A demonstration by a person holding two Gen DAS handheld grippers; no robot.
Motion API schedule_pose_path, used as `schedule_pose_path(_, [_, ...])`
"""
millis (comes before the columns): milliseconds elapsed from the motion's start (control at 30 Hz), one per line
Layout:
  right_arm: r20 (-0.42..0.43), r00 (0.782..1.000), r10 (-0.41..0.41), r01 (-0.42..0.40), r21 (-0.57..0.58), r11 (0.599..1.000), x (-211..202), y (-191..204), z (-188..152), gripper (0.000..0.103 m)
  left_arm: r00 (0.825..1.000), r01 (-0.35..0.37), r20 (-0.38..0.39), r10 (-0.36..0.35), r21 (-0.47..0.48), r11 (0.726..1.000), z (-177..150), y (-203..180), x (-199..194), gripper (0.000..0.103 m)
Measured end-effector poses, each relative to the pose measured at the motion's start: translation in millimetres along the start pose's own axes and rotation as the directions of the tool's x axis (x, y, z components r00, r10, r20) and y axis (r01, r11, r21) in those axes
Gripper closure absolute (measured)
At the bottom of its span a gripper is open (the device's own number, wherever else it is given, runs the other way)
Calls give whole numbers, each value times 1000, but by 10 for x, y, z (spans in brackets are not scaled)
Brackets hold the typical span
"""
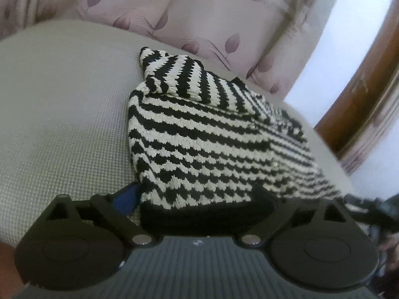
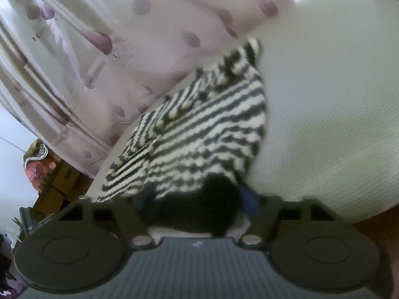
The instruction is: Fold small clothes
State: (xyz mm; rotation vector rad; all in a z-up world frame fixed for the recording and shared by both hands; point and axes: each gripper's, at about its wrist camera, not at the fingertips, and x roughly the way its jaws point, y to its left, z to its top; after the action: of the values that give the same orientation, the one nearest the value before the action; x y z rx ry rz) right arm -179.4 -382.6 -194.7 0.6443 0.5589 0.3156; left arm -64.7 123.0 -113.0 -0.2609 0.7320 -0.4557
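Two handheld grippers, same build, black & grey plastic.

Left gripper (image 1: pixel 199 199): ribbed grey centre plate w/ small round emblem at top edge, two big black round discs either side, each w/ shallow oval recess; black link arms run fwd from two silver pivot screws; left finger (image 1: pixel 126 198) has a blue pad. Right gripper (image 2: pixel 197 201): identical ribbed plate, emblem, discs, silver screws; blue pad on right finger (image 2: pixel 249 200). Right view blurred, finer marks unreadable.

Bare mattress (image 1: pixel 62 114) open left of striped knit (image 1: pixel 199 137), floral curtain (image 1: pixel 224 12) just behind
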Motion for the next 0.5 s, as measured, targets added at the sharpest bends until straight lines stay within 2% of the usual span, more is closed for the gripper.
schedule_pose_path(33, [6,1000,-13,13,-13,1000,29,23,-11,32,999,-37,6,36,29,999,-12,-48,8,31])
schedule_pose_path(67, [10,1000,-24,24,-21,999,56,39,-17,46,997,-78,9,78,58,995,-19,-83,21,64])
schedule_pose_path(100, [-4,999,-40,40,-24,999,91,32,-16,81,991,-136,11,136,89,987,-23,-119,39,86])
schedule_pose_path(133, [-23,998,-53,52,-11,999,127,0,-20,85,988,-152,12,152,98,983,-18,-113,42,86])
schedule_pose_path(200, [-10,999,-35,35,-11,999,117,-10,-32,85,987,-159,12,159,80,984,-7,-98,21,86])
schedule_pose_path(333, [19,1000,19,-19,23,1000,38,-51,-25,85,979,-205,26,203,109,973,-5,-192,10,86])
schedule_pose_path(500, [73,994,80,-86,92,992,-69,-96,-4,85,977,-215,45,211,121,969,40,-271,-9,87])
